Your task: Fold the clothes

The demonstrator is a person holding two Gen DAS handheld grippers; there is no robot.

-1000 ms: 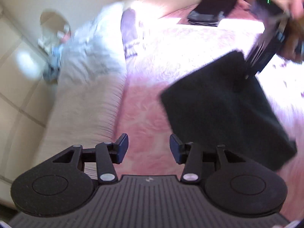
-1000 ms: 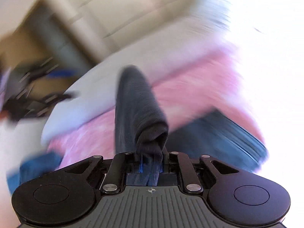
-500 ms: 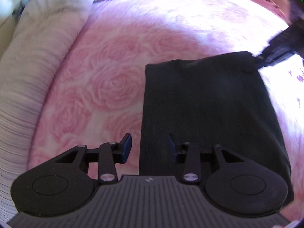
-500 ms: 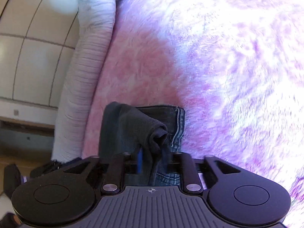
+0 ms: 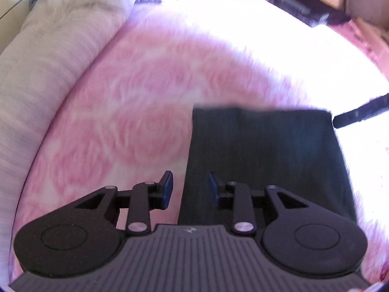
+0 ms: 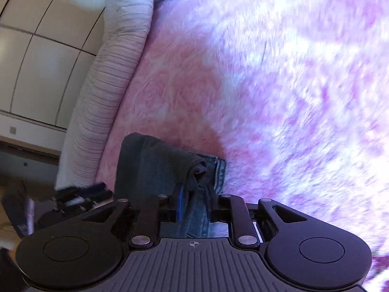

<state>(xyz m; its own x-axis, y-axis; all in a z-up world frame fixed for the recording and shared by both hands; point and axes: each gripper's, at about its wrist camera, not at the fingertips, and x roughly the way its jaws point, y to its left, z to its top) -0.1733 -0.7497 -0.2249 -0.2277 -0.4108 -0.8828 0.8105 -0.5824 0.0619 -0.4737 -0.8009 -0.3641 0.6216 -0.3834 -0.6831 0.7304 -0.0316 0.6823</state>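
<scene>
Our right gripper (image 6: 194, 202) pinches the dark cloth (image 6: 155, 168) at its bunched corner, while our left gripper (image 5: 188, 189) hangs parted over the cloth's nine-o'clock edge — on the pink blanket (image 5: 136, 112).

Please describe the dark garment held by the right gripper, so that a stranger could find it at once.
Start from the pink rose-patterned blanket beside the pale striped bolster. On it lies the dark folded garment, the only dark rectangle there; the right gripper pinches one corner.

Both wrist views are aimed down, close over the pink rose blanket (image 5: 136, 126); its dark folded garment (image 5: 262, 160) (image 6: 150, 168) is shared.
</scene>
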